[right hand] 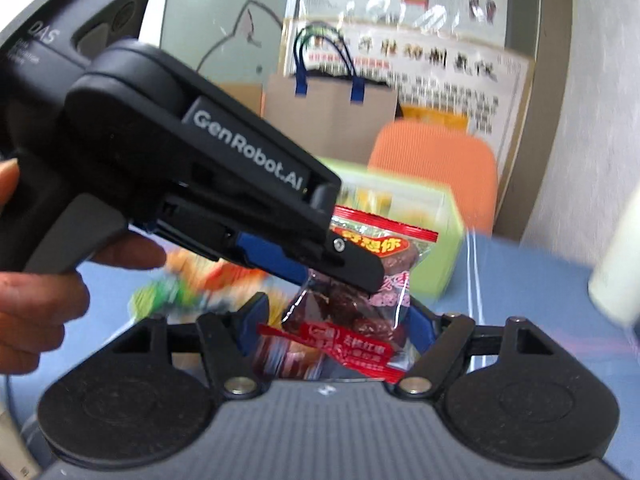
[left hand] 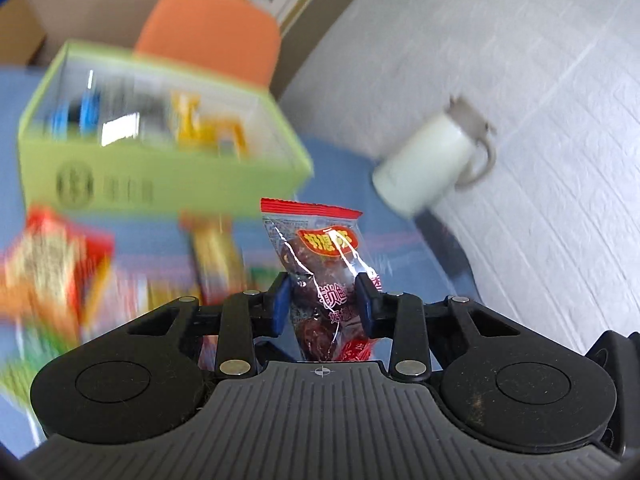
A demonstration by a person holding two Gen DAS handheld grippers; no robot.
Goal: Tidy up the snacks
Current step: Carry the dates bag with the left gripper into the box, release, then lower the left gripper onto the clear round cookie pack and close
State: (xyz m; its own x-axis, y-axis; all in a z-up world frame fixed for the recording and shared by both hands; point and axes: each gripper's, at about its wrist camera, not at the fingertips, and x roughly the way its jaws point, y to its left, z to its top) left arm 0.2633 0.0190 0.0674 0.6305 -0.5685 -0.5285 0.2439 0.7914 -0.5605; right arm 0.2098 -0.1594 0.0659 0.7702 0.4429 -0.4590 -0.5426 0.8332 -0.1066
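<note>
A clear packet of red dates with red ends (left hand: 320, 264) is clamped between the blue pads of my left gripper (left hand: 324, 302), held upright above the blue table. In the right wrist view the same packet (right hand: 360, 292) hangs from the left gripper (right hand: 344, 264), which comes in from the upper left. My right gripper (right hand: 340, 320) is open, its fingers either side of the packet's lower part without pinching it. The green snack box (left hand: 160, 184) stands open behind, with several packets inside; it also shows in the right wrist view (right hand: 448, 232).
Loose snack packets (left hand: 52, 264) lie blurred on the blue table (left hand: 340, 168) at the left. A white mug (left hand: 432, 160) stands at the table's right edge. An orange chair (left hand: 212, 32) stands behind the box; a paper bag (right hand: 332, 108) is further back.
</note>
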